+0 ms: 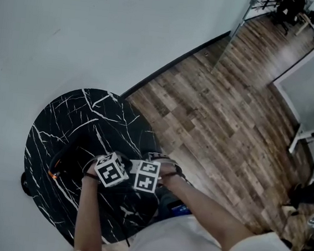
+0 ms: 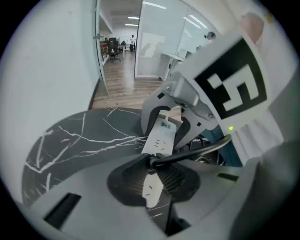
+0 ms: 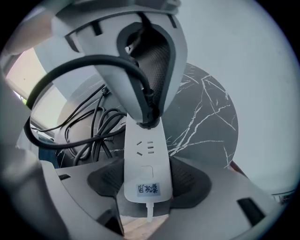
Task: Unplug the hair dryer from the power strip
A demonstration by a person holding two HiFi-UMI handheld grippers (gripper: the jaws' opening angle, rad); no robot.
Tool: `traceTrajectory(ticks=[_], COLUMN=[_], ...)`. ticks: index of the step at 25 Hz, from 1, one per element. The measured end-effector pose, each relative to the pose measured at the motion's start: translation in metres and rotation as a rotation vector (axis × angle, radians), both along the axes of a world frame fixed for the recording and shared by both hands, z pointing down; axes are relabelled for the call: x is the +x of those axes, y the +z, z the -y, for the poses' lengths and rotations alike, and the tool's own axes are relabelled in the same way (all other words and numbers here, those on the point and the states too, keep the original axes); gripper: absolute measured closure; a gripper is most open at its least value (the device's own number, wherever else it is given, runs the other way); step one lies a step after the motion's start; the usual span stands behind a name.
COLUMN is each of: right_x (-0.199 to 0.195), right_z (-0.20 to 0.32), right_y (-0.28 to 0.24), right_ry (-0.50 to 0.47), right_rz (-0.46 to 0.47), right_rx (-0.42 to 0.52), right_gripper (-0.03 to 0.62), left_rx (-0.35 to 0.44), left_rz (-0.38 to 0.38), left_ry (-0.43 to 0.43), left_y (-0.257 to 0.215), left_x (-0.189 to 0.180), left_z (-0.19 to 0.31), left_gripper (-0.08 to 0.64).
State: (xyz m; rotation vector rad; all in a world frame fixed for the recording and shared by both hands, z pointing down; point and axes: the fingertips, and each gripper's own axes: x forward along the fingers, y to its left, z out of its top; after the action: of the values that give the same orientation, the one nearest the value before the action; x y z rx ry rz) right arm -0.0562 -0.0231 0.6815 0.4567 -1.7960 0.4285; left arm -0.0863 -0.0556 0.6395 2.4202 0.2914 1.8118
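Head view: the left tool (image 1: 111,169) and right tool (image 1: 146,175) are working close together over the table (image 1: 68,118). Left gripper view: the left tool is pinching the plug (image 2: 153,161), which is sitting in the strip (image 2: 159,138); pulling straight out looks best. Right gripper view: the right tool (image 3: 147,180) is clamping the strip's end and should be bracing it.

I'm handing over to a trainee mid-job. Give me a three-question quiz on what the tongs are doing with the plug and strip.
1. True or false: the black plug is already out of the long white plastic power strip.
2. The right tongs clamp: A the strip's labelled end; B the strip's plug end; C nothing.
3. What do the left tongs grip?
Key: 1 false; 2 A; 3 the black plug.
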Motion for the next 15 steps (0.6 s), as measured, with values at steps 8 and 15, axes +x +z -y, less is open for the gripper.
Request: traceTrajectory(ticks=[8,15], right_x=[0.001,0.0], right_z=[0.0,0.001], right_y=[0.0,0.001], right_ry=[0.015,0.008], right_rz=[0.011,-0.004], right_rx=[0.002,0.003], right_gripper=[0.319,0.319], left_rx=[-0.195,0.243], left_rz=[-0.019,-0.087], left_ry=[0.006,-0.029], left_y=[-0.013,-0.005], left_x=[0.011,0.002], left_z=[0.004,-0.003], left_gripper=[0.495,0.508])
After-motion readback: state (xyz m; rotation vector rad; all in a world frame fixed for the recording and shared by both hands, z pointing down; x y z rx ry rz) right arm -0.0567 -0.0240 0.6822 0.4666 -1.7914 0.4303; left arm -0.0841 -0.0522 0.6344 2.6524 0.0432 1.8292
